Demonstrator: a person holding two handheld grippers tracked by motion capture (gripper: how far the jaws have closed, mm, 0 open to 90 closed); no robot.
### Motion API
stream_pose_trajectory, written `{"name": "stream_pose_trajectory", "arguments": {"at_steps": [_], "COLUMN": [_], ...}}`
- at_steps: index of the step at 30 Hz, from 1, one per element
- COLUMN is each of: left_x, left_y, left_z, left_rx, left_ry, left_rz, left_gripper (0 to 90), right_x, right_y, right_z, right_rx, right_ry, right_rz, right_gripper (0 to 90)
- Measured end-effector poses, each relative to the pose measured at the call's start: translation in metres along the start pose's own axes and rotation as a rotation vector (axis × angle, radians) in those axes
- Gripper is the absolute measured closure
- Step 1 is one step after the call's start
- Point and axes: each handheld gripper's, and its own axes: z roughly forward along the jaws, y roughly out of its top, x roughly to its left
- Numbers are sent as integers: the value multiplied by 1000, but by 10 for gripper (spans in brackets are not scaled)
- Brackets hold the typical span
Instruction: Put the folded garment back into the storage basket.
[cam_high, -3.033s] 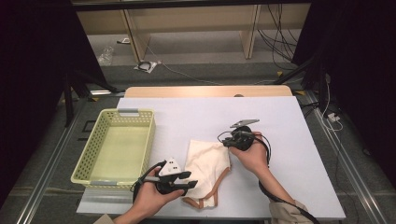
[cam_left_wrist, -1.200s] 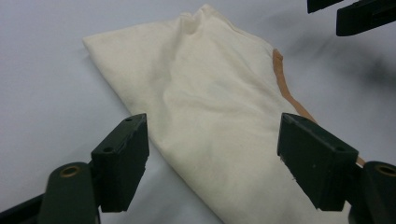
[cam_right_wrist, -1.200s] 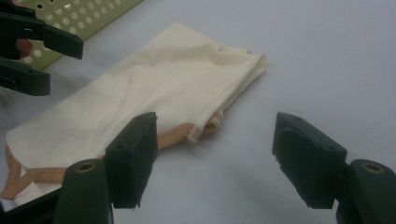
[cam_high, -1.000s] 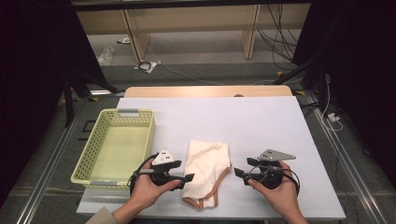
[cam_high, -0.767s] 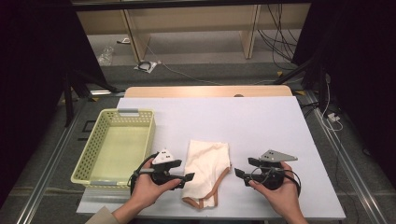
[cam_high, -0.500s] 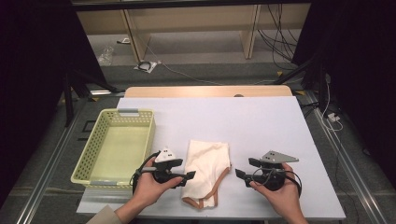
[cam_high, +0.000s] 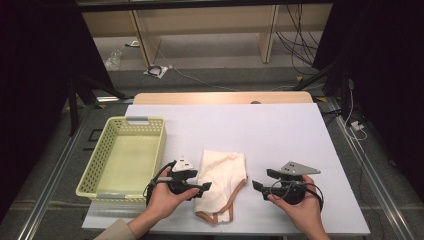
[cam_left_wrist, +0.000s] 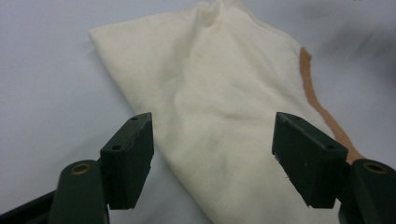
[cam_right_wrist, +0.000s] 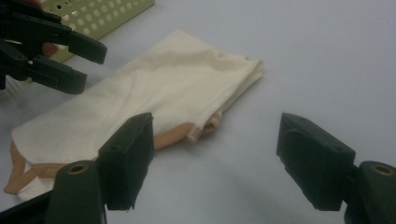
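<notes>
cream cloth bag lies folded flat near the front edge, right of the yellow basket | left gripper wide open at its left side | right gripper has come back near, wide open, empty | fold looks finished, basket next

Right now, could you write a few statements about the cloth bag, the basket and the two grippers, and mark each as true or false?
1. The cream cloth bag lies flat on the table between the two grippers. True.
2. The left gripper is shut on the bag. False: its jaws stand open, holding nothing.
3. The yellow-green basket holds the bag. False: the bag lies on the table beside it.
4. The right gripper is open. True.
5. The bag has a tan-orange strap. True.
</notes>
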Motion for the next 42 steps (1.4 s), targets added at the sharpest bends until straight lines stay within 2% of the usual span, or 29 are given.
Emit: {"name": "stream_pose_trajectory", "arguments": {"at_steps": [7, 16, 25, 28, 34, 42], "left_x": [6, 12, 7, 3, -4, -12], "left_y": [1, 2, 7, 8, 8, 11], "left_z": [7, 21, 30, 32, 34, 36], "left_rx": [33, 71, 78, 92, 98, 113], "left_ry": [45, 68, 90, 112, 148, 173], "left_rz": [-56, -66, -17, 7, 27, 25], "left_gripper": [316, 325, 324, 325, 352, 423], "right_x": [2, 1, 2, 2, 3, 3], "right_y": [0, 1, 1, 1, 0, 1], "right_z": [0, 1, 2, 2, 3, 3], "right_rx": [1, 6, 8, 10, 13, 22], "right_ry": [-6, 0, 0, 1, 4, 4], "right_rz": [-9, -2, -5, -3, -6, -12], "right_gripper": [287, 291, 292, 292, 294, 295]}}
